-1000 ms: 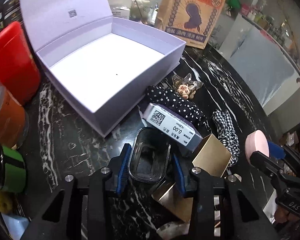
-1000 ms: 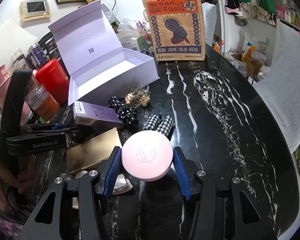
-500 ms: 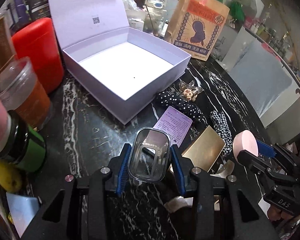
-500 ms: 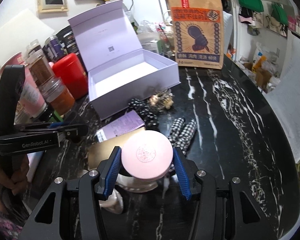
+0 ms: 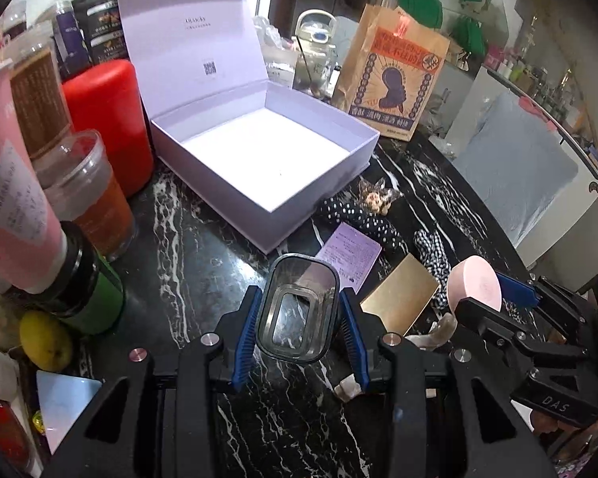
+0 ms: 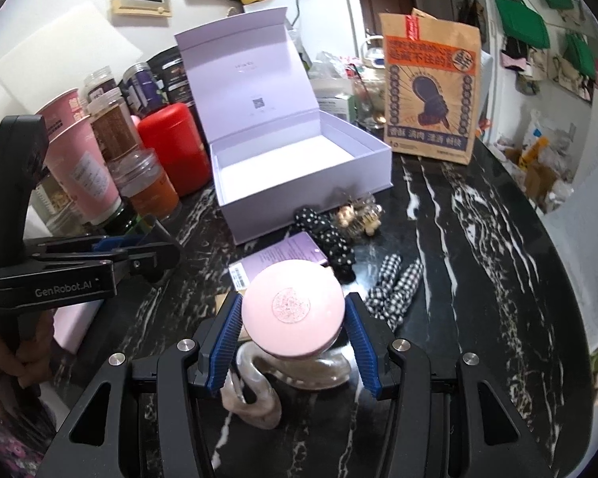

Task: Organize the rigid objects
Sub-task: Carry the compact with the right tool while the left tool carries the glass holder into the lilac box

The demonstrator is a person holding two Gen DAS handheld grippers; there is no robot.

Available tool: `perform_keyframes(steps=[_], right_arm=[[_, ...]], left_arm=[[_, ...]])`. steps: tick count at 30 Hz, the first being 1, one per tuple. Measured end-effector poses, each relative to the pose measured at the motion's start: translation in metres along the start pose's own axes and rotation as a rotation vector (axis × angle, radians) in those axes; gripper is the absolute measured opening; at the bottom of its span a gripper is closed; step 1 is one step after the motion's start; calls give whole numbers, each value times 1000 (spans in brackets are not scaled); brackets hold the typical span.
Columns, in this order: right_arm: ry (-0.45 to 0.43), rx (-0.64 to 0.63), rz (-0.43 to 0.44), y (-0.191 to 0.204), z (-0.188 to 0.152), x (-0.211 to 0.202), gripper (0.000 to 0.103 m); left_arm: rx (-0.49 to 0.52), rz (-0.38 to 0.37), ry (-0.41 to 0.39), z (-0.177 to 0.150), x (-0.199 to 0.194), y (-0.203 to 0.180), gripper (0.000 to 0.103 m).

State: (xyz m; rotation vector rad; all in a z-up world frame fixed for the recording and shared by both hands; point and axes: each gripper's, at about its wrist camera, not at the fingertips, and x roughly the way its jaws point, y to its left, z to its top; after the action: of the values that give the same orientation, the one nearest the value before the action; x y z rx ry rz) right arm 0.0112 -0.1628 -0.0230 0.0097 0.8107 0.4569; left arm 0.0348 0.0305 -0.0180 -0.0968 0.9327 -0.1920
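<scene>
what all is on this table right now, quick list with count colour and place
gift box: 1, lilac, open, empty, table centre
paper bag: 1, brown, upright behind box
red canister: 1, left of box
jars and cups: several, mixed, left edge
scrunchies: 2, black dotted and checked, in front of box
small carton: 1, purple, by scrunchies
gold card: 1, near carton
clear container: 1, in left gripper
pink round case: 1, in right gripper

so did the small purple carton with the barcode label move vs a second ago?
Yes. The purple carton tipped over: label face no longer up, printed side showing, still between the lavender box and gold card.
</scene>
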Motion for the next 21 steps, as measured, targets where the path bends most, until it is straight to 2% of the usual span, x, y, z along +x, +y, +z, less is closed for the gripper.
perform_keyframes(steps=[7,21], right_arm=[[-14,-26,23,1,15,-2,51],[-65,-126,-2,3,56,3,51]], left_arm=[[13,8,-55,14,-13,-2,39],[51,5,-115,54,-13,-9,39]])
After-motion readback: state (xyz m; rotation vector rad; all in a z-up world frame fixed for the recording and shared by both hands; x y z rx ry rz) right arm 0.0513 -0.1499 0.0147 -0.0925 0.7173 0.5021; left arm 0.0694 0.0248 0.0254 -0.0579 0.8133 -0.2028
